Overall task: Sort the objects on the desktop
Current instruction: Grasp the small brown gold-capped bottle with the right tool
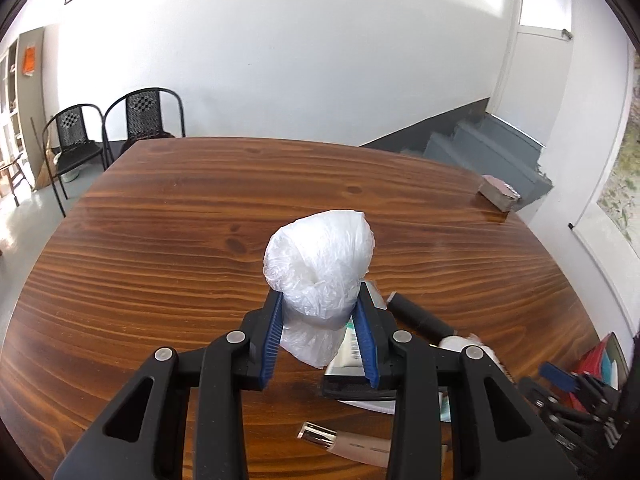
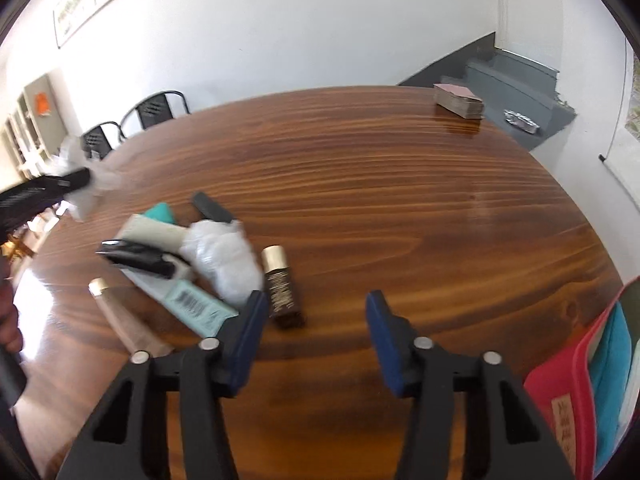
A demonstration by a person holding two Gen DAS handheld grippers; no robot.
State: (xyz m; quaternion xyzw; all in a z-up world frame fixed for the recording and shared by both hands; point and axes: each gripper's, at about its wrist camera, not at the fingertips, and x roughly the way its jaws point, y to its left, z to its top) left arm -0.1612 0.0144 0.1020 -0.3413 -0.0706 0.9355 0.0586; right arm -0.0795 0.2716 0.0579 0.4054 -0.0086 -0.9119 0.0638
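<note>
My left gripper (image 1: 320, 312) is shut on a crumpled white plastic bag (image 1: 320, 264) and holds it above the wooden table (image 1: 168, 240). In the right wrist view the left gripper (image 2: 82, 184) shows at the far left with the bag (image 2: 92, 192). My right gripper (image 2: 316, 316) is open and empty over the table (image 2: 400, 208). Just left of it lies a pile: a second white plastic bag (image 2: 224, 264), a brown gold-capped bottle (image 2: 280, 284), a teal tube (image 2: 188, 300), a beige tube (image 2: 120, 316), a black item (image 2: 136, 258).
A stack of cards (image 2: 458, 101) sits at the table's far right edge, also in the left wrist view (image 1: 498, 193). Red and blue folders (image 2: 580, 380) stand at the near right. Black chairs (image 1: 112, 128) stand beyond the far left edge. Grey stairs (image 1: 492, 152) lie behind.
</note>
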